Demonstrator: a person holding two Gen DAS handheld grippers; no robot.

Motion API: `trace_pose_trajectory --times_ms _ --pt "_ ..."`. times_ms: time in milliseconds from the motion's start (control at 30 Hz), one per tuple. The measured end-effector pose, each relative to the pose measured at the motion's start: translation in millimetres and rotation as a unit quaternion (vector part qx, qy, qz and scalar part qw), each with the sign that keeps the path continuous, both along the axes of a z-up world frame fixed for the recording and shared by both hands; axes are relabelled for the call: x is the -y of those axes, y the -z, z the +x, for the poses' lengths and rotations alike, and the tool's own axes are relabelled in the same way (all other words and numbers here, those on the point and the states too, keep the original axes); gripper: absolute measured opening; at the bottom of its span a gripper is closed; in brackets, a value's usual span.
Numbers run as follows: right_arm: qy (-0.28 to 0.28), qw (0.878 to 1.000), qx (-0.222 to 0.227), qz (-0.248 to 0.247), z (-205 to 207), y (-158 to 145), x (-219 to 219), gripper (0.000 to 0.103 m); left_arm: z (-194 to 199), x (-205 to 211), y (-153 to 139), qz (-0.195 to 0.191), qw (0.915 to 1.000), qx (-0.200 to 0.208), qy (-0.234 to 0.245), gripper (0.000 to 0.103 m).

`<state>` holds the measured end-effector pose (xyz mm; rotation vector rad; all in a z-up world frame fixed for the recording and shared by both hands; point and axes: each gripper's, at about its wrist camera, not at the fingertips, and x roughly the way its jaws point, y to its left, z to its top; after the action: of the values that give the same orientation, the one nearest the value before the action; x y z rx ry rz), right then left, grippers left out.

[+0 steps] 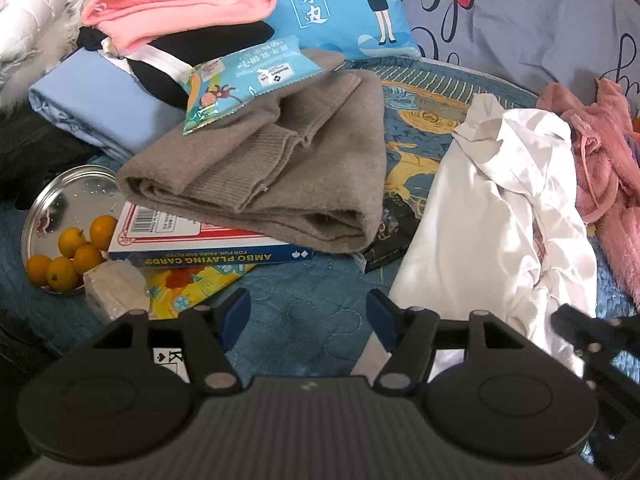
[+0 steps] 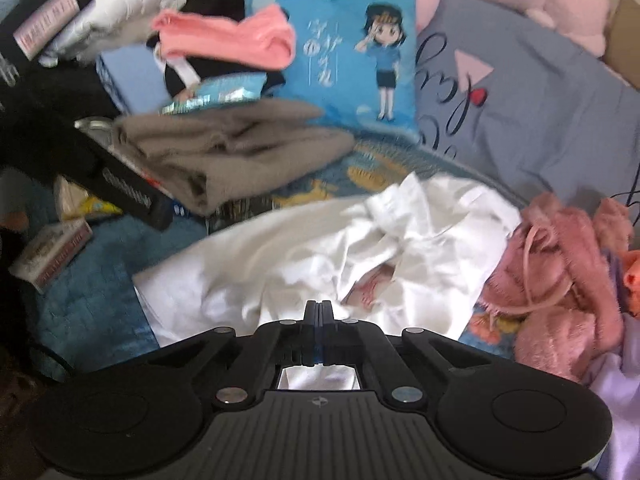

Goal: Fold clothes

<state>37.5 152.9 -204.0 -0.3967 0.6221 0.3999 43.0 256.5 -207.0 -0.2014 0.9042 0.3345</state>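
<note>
A crumpled white garment (image 2: 320, 248) lies on the blue quilt, seen on the right in the left wrist view (image 1: 500, 208). My right gripper (image 2: 319, 307) is shut, its tips pressed together on the garment's near edge; it also shows at the right edge of the left wrist view (image 1: 576, 324). My left gripper (image 1: 310, 314) stands open over bare quilt just left of the garment, nothing between its blue pads (image 1: 240, 308). A folded brown sweater (image 1: 272, 168) rests behind it on a playing-card box (image 1: 200, 244).
A metal plate (image 1: 64, 196) with small oranges sits at the left beside a tissue pack (image 1: 116, 288). A pink fluffy garment (image 2: 560, 272) lies right of the white one. Further back are a blue cushion (image 2: 348, 52), a pink towel (image 1: 180, 8) and a folded light-blue cloth (image 1: 96, 108).
</note>
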Motion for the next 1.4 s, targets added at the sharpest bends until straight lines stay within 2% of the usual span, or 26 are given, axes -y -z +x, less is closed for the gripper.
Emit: trace_pose_trajectory --times_ms 33,100,133,233,367,400,433,633,700,833,967,1067,1100,1167,1233,1333,1400 --pt "-0.002 1.000 0.002 0.002 -2.2 -3.7 0.7 0.000 0.0 0.1 0.0 0.000 1.0000 0.000 0.000 0.068" --pt "-0.012 1.000 -0.023 -0.002 -0.2 -1.0 -1.4 0.002 -0.1 0.3 0.0 0.000 1.0000 0.000 0.000 0.068" --pt "-0.018 0.999 -0.037 -0.005 1.2 0.8 -2.7 0.007 -0.1 0.5 0.0 0.000 1.0000 0.000 0.000 0.068" --pt "-0.026 0.999 -0.025 -0.038 -2.1 12.9 -11.9 0.021 -0.5 1.7 0.0 0.003 1.0000 -0.001 0.002 0.068" --pt "-0.027 0.998 -0.029 -0.056 3.9 25.4 -17.7 0.018 -0.5 1.9 0.2 0.003 1.0000 -0.001 0.004 0.068" --pt "-0.024 0.998 -0.034 -0.055 6.9 27.2 -17.5 0.008 -0.2 1.9 0.4 0.002 1.0000 -0.001 0.004 0.068" --pt "-0.016 0.998 -0.032 -0.048 8.4 25.9 -15.8 0.004 0.0 2.0 0.5 0.002 1.0000 -0.002 0.005 0.068" --pt "0.000 1.000 0.023 -0.017 -4.5 -1.9 -5.9 0.004 0.3 2.0 -0.3 0.003 1.0000 0.000 0.005 0.068" --pt "-0.013 0.999 0.032 0.010 -12.8 -17.2 -1.4 0.004 -0.5 1.7 -0.9 0.004 1.0000 0.002 0.003 0.068" --pt "-0.062 0.997 0.040 0.019 -24.6 -31.2 -7.1 0.004 -2.2 -0.2 -2.6 0.005 1.0000 0.006 -0.004 0.068" --pt "-0.098 0.995 0.011 0.016 -16.7 -18.3 -21.7 0.004 -3.2 -2.9 -3.7 0.006 0.9999 0.008 -0.011 0.068" --pt "-0.106 0.992 -0.061 -0.002 5.1 9.9 -33.1 0.005 -2.4 -3.0 -2.5 0.006 0.9999 0.005 -0.012 0.068" --pt "-0.099 0.992 -0.082 -0.015 12.8 21.5 -36.0 0.005 -1.6 -2.3 -1.6 0.007 0.9999 0.003 -0.010 0.072" --pt "-0.090 0.990 -0.105 -0.026 22.0 38.5 -38.7 0.007 -0.6 -0.4 -0.8 0.012 0.9999 0.000 -0.007 0.074" --pt "-0.093 0.990 -0.109 -0.013 23.4 36.3 -35.3 0.008 -0.2 1.1 -0.7 0.016 0.9999 0.001 -0.003 0.074" --pt "-0.098 0.991 -0.090 0.003 19.0 11.9 -15.7 0.025 0.9 1.2 -0.2 0.014 0.9999 0.001 0.000 0.074" --pt "-0.102 0.992 -0.076 0.014 15.9 -5.2 -2.0 0.029 3.1 0.9 0.1 0.009 1.0000 0.001 0.003 0.074"
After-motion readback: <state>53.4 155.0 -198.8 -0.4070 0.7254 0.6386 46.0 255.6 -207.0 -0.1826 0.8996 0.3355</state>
